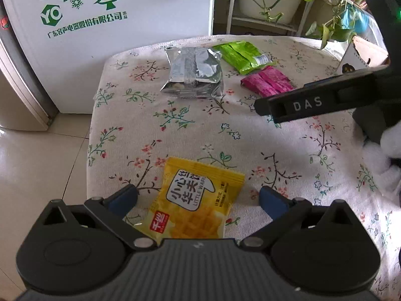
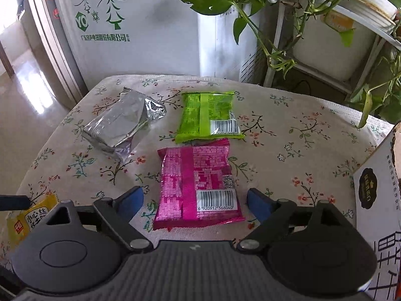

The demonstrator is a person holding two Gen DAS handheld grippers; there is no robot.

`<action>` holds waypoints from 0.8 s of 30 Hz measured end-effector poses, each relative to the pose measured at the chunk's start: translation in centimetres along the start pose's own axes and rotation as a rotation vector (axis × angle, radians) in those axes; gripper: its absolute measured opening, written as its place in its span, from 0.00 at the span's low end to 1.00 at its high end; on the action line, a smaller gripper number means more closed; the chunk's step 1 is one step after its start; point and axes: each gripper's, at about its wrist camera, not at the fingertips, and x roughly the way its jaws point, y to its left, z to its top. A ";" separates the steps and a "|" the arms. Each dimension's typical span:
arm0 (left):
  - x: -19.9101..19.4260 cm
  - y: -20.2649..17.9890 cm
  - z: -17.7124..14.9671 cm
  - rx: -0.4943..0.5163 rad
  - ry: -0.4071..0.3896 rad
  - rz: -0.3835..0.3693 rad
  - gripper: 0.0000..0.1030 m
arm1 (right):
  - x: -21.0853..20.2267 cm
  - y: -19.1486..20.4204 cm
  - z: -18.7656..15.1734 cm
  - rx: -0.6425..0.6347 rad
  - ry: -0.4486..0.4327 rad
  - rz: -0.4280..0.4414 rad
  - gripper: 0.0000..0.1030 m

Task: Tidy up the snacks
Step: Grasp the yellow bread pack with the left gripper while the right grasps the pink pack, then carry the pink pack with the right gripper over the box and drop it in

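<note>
A yellow wafer packet (image 1: 194, 204) lies on the floral tablecloth (image 1: 200, 130), between the open fingers of my left gripper (image 1: 198, 198). A silver packet (image 1: 194, 74), a green packet (image 1: 241, 55) and a pink packet (image 1: 267, 81) lie further back. My right gripper (image 2: 195, 200) is open, its fingers either side of the pink packet (image 2: 200, 183). The green packet (image 2: 208, 116) and the silver packet (image 2: 122, 123) lie beyond it. The yellow packet (image 2: 27, 218) shows at the left edge. The right gripper's finger (image 1: 308, 105) shows in the left wrist view.
A white carton (image 2: 381, 200) with an open top stands at the table's right edge. A white appliance (image 1: 112, 25) stands behind the table. Potted plants on a rack (image 2: 313, 25) hang over the back right. Tiled floor (image 1: 37, 163) lies to the left.
</note>
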 end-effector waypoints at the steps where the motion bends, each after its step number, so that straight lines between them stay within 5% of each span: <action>1: 0.0 0.0 0.0 -0.002 0.000 0.002 1.00 | 0.1 0.0 0.1 -0.002 -0.001 -0.004 0.93; 8: -0.1 -0.2 -0.1 -0.003 0.009 0.011 1.00 | 0.3 0.1 0.2 -0.014 -0.004 -0.020 0.94; 14: -0.1 -0.3 0.0 0.008 0.013 0.002 0.97 | -0.1 0.1 0.3 -0.026 -0.019 -0.023 0.76; 19: -0.7 -0.6 0.4 0.021 -0.014 -0.014 0.70 | -0.5 0.1 0.3 -0.031 -0.021 -0.012 0.55; 24: -1.1 -0.1 0.9 -0.019 -0.022 -0.045 0.50 | -1.3 0.2 -0.1 -0.022 -0.011 0.001 0.53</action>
